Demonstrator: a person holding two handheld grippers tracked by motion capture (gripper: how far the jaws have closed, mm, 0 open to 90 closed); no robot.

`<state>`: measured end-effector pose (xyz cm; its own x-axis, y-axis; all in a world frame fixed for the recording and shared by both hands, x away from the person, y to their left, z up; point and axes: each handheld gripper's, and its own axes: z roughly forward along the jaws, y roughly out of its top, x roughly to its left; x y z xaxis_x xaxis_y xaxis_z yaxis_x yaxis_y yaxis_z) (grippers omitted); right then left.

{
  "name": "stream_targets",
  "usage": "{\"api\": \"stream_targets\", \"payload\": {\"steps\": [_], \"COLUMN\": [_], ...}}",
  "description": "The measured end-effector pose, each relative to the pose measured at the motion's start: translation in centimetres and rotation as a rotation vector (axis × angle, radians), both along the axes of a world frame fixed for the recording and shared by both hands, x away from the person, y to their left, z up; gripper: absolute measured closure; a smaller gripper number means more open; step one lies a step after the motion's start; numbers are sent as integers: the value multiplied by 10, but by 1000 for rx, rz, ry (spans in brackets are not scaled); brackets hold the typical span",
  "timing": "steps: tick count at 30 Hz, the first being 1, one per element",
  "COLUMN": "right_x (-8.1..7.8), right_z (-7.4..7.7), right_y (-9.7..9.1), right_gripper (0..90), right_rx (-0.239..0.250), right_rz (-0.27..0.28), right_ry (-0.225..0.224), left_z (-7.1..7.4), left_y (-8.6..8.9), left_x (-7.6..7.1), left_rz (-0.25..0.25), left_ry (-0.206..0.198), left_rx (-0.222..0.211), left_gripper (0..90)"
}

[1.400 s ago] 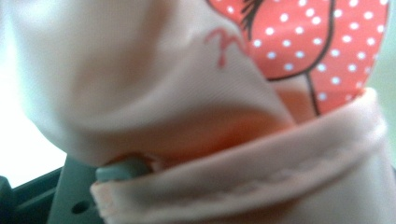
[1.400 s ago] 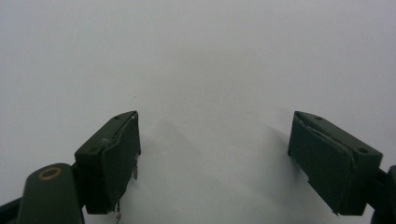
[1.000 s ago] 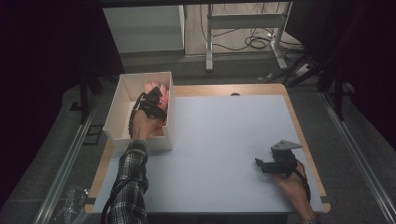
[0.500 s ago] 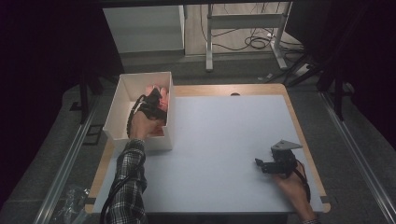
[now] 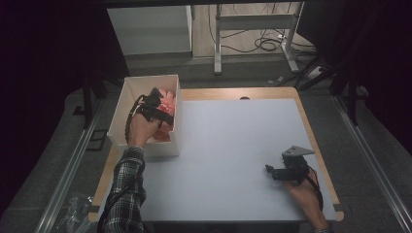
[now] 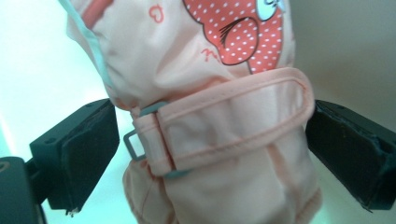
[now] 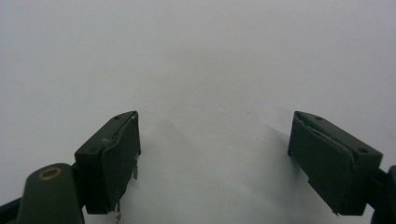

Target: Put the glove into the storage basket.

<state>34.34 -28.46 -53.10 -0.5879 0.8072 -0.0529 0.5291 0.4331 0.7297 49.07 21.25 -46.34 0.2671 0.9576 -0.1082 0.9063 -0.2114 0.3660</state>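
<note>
Biggest worry here is a snag. The left gripper [image 5: 158, 104] sits down inside the white open-topped cardboard box [image 5: 124, 104] at the tabletop's [image 5: 233, 145] left edge, and its fingers [image 6: 86, 149] have just been opening around the pale pink padded child's mitten with a red polka-dot print and a strap at the wrist [image 6: 210, 116]. The mitten is between them, but the pads aren't pressing on it now: there's a sliver of daylight on the left side, and the right pad sits just beside the strap [image 6: 233, 114], close enough that it's hard to tell whether it brushes it. If the hand lifts out at an angle, that right finger could catch the strap loop or the little grey buckle [image 6: 135, 142] and drag the mitten back up. The soft fabric could also cling to a pad and flop over the box wall.

The mitten lies in the box, wrist section level with the pads and its printed body running on beyond the fingertips.

The right gripper [image 7: 215, 158] rests near the right front corner of the tabletop, fingers spread wide with nothing between them.
</note>
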Motion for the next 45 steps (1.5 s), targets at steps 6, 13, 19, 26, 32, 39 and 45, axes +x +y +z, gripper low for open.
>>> {"api": "stream_targets", "payload": {"steps": [6, 13, 19, 26, 32, 39, 45], "right_x": [0, 0, 0, 0, 0, 0, 0], "right_z": [0, 0, 0, 0, 0, 0, 0], "right_y": [0, 0, 0, 0, 0, 0, 0], "right_gripper": [171, 171, 171, 171, 171, 171, 171], "right_rx": [0, 0, 0, 0, 0, 0, -1], "right_rz": [0, 0, 0, 0, 0, 0, 0], "right_ry": [0, 0, 0, 0, 0, -1, 0], "left_z": [8, 16, 24, 35, 41, 43, 45], "left_y": [3, 6, 9, 11, 14, 16, 21], "left_x": [-8, -16, -24, -35, -43, -50, -57], "left_rz": [-16, -32, -63, -88, -103, -113, -110], "left_ry": [-39, -89, -128, -207, -265, -294, -316], "left_rx": [-13, -19, -15, 1, 8, 12, 4], "left_gripper": [39, 39, 37, 32, 23, 23, 23]}}
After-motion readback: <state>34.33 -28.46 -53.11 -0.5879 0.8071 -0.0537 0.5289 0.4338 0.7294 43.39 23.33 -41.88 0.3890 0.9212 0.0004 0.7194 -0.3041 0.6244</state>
